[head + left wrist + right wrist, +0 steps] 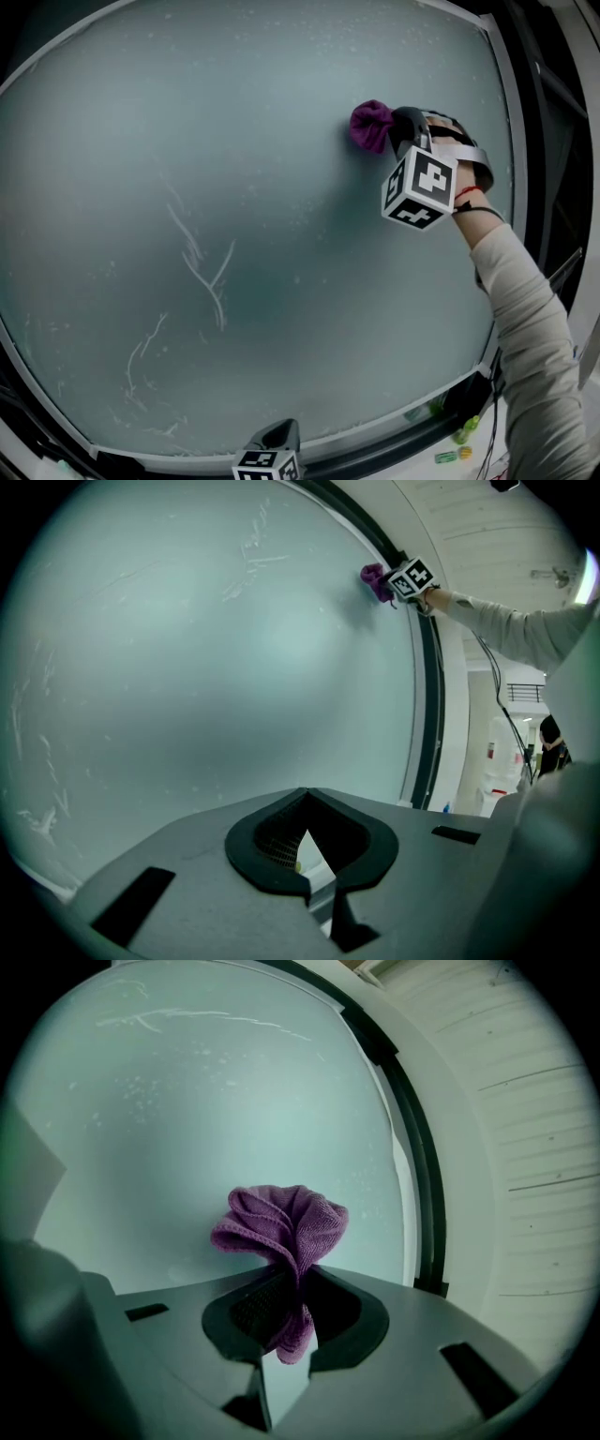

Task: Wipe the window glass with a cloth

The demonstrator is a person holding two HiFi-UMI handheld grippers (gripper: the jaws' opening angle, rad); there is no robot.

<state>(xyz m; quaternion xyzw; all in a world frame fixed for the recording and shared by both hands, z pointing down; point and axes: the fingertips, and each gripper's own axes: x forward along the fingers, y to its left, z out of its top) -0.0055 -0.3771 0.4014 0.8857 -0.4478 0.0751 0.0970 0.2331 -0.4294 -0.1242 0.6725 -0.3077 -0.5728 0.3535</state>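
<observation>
At the upper right of the window glass (234,234), near 1 o'clock in the head view, sits the one cloth (371,125), a small purple bunch. There are two claws in view and one pane. The right claw (394,131) is clamped on the cloth. In the right gripper view its jaws pinch the cloth's middle, with a ruffled fan of folds standing out past the tips at 12 o'clock and a short tail hanging back between the jaws at 6 o'clock. The fan faces the glass and lies close against it, though actual contact cannot be made out. In the head view the cloth lies at 10 o'clock from the right claw's marker cube (419,187), and the hand (464,159) and pale sleeve (525,319) trail off toward 5 o'clock. The left claw (281,431) shows only at the 6 o'clock edge of the head view, low before the pane and well apart from the cloth. Its own view shows its jaws together at the tips with nothing between them. Several thin white streaks (202,267) mark the glass toward 8 o'clock of the cloth. One dark frame (514,187) runs along the pane's 3 o'clock side, near the right claw.
</observation>
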